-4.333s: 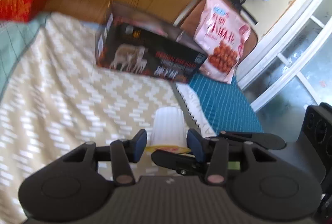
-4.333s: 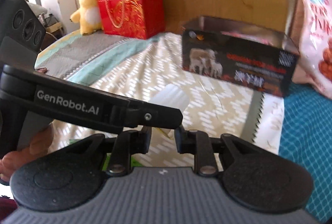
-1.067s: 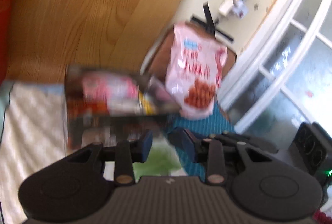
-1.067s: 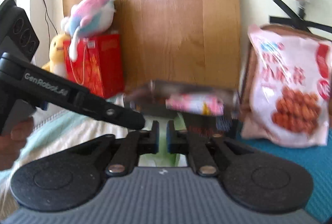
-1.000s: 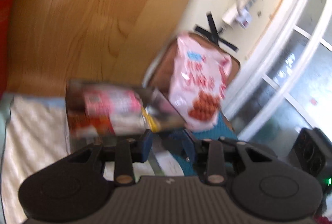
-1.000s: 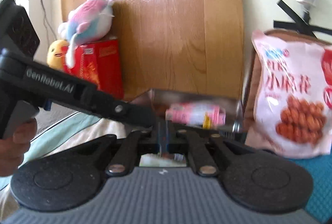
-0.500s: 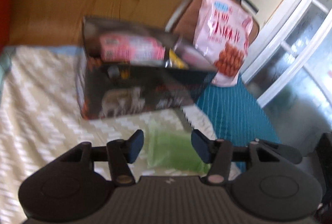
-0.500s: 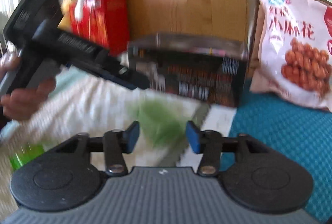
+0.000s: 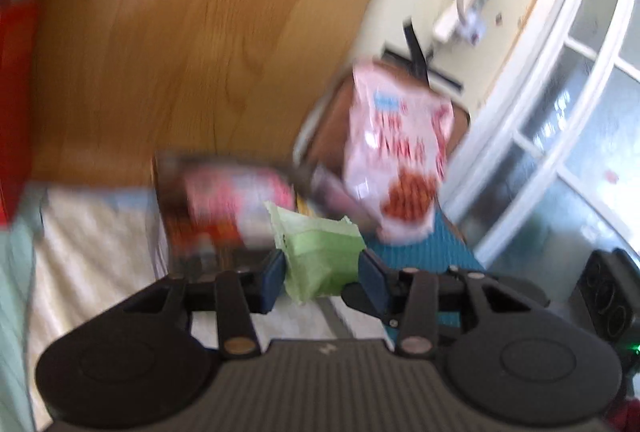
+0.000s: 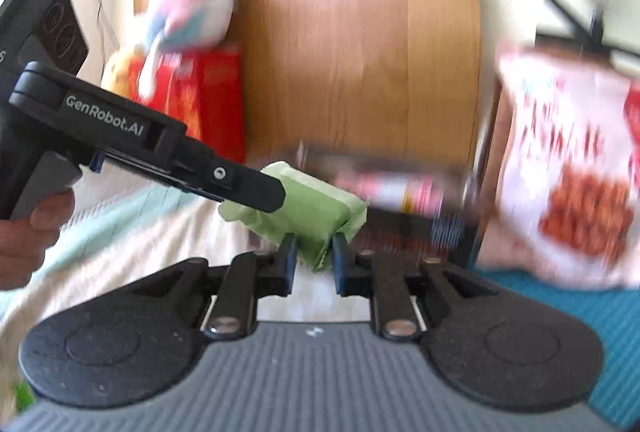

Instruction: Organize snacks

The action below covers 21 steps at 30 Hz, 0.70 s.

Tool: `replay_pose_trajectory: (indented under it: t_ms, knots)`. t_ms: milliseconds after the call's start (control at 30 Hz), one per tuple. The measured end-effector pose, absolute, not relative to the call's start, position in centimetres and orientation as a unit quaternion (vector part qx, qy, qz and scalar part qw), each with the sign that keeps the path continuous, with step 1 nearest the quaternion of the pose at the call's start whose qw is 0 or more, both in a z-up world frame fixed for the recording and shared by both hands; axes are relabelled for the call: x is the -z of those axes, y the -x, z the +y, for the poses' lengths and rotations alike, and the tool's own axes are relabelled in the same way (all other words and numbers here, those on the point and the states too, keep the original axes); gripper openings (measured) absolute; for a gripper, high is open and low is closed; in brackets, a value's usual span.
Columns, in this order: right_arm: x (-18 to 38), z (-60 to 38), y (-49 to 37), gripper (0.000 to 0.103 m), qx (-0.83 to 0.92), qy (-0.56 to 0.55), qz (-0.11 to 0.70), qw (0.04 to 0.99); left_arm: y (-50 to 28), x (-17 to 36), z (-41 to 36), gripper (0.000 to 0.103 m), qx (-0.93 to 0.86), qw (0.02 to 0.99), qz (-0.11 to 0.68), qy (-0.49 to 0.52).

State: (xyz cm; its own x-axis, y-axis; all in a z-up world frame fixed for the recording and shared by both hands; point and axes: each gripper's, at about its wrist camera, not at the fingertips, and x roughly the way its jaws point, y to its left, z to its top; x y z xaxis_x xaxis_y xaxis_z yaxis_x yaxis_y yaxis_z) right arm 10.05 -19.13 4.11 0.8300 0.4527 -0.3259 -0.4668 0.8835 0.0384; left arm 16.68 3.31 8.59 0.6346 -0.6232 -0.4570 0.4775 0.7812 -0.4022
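Note:
A green snack packet [image 9: 320, 252] hangs in the air, gripped from two sides. My left gripper [image 9: 323, 270] has its jaws closing, with the packet filling the gap and both blue pads against it. My right gripper [image 10: 315, 258] is also closing, its pads pinching the packet's [image 10: 308, 208] lower edge. In the right wrist view the left gripper's finger [image 10: 248, 184] lies along the packet's left end. Just behind stands the open black snack box [image 9: 216, 228], also seen in the right wrist view [image 10: 404, 232], with a pink packet [image 9: 236, 192] inside.
A large pink snack bag [image 10: 568, 168] leans upright to the right of the box on a teal mat [image 10: 560, 308]. A red gift bag [image 10: 208, 100] and plush toys [image 10: 192, 12] stand at the back left against the wooden headboard [image 9: 180, 32]. A person's hand [image 10: 36, 228] holds the left gripper.
Half a second ago both grippers hung open over the green packet lying on the bedspread. Both have since closed on it and raised it in front of the black box.

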Motion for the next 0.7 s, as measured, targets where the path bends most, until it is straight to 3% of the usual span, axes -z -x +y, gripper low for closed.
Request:
replay_pose_trajectory:
  t_ms: [267, 433, 600, 700]
  knots:
    - [-4.8, -18.2, -16.2, 0.025, -0.206, -0.016, 0.154, 0.966, -19.7, -7.8, 3.1, 0.043, 0.226, 0.927, 0.285, 0.097]
    - [-4.9, -20.1, -13.0, 0.031, -0.230, -0.037, 0.157, 0.960, -15.8, -7.4, 5.6, 0.044, 0.239, 0.922, 0.285, 0.112]
    - [-3.5, -22.0, -7.4, 0.043, -0.318, -0.066, 0.222, 0.919, -9.8, -4.1, 8.6, 0.044, 0.254, 0.894, 0.338, 0.148]
    - [-2.3, -21.5, -3.3, 0.043, -0.361, -0.054, 0.244, 0.898, -6.7, -2.2, 9.9, 0.045, 0.259, 0.878, 0.366, 0.169]
